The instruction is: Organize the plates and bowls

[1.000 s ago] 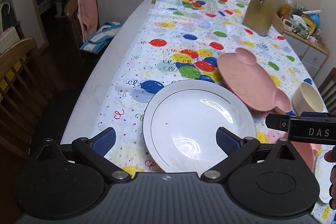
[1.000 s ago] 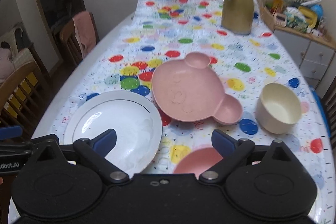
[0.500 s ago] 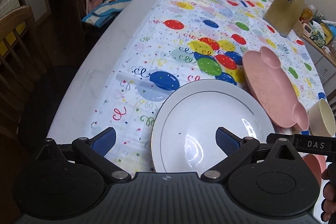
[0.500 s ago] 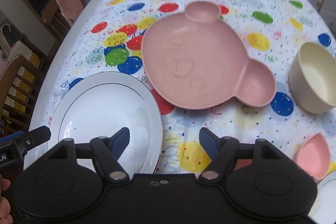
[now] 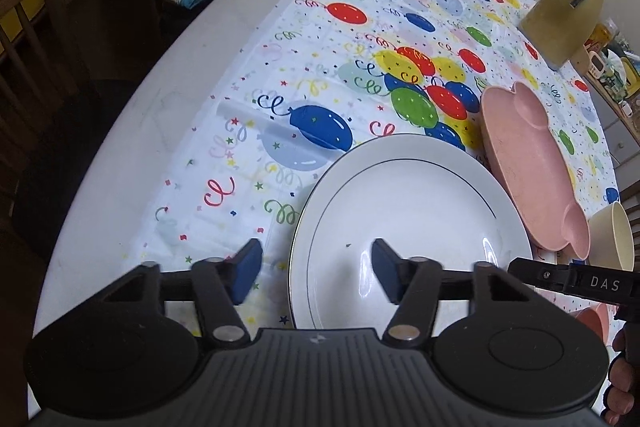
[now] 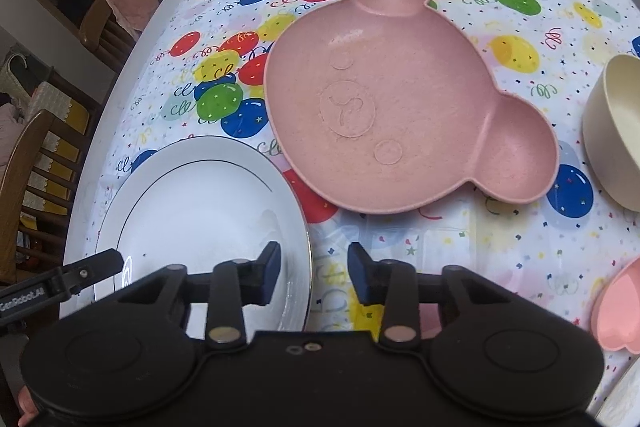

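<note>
Plates and bowls flat on the balloon cloth.
White plate [image 6: 200, 211] beside pink bear-shaped plate [image 6: 396, 103]; cream bowl [image 6: 614, 131] upright, near its ear.

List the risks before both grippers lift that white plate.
1. Both the left gripper and the right gripper straddle opposite rims of the white plate; uneven closing might tilt it.
2. The pink bear plate sits close beside it and could get bumped.
</note>
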Available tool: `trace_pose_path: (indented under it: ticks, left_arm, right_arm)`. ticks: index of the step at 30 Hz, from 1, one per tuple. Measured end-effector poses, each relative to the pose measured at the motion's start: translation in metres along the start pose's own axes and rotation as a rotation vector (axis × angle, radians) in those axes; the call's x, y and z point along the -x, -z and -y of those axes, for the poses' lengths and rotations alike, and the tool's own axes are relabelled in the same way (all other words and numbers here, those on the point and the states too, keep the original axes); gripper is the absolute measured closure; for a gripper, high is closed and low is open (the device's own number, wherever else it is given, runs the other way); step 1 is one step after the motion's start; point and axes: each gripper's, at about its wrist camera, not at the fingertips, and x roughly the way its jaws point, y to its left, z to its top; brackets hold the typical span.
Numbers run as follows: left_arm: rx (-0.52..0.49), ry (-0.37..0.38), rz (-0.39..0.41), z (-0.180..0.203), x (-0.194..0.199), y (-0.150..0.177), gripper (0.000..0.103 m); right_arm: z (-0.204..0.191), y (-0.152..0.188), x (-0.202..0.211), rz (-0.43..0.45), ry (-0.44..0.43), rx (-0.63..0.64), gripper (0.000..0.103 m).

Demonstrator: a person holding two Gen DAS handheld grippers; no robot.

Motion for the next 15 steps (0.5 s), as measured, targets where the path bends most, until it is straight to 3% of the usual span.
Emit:
trace_pose_path:
  ticks: [1,3,9,15]
  left_arm:
    - [0.002,0.004,-0.003,-0.0004,-0.0010,0.0001,0.063]
    - [0.010,0.014,-0.015,-0.0011,-0.0032,-0.0004,0.070]
    - [0.028,0.006,-0.027,-0.0049,-0.0048,-0.0006,0.080]
    - [0.027,0.021,-0.022,-0.0096,-0.0009,0.0000,0.083]
  right_arm:
    - [0.0004,0.0000,-0.0007,-0.004,-0.008,0.000,0.074]
    - [0.0013,0.0000,-0.0020,-0.008,-0.017,-0.003,0.078]
    - [0.0004,0.0011,-0.0035,-0.012,-0.048,-0.003,0.093]
    - [0.0012,0.0031,-0.0029,0.000,-0.037,-0.011,0.097]
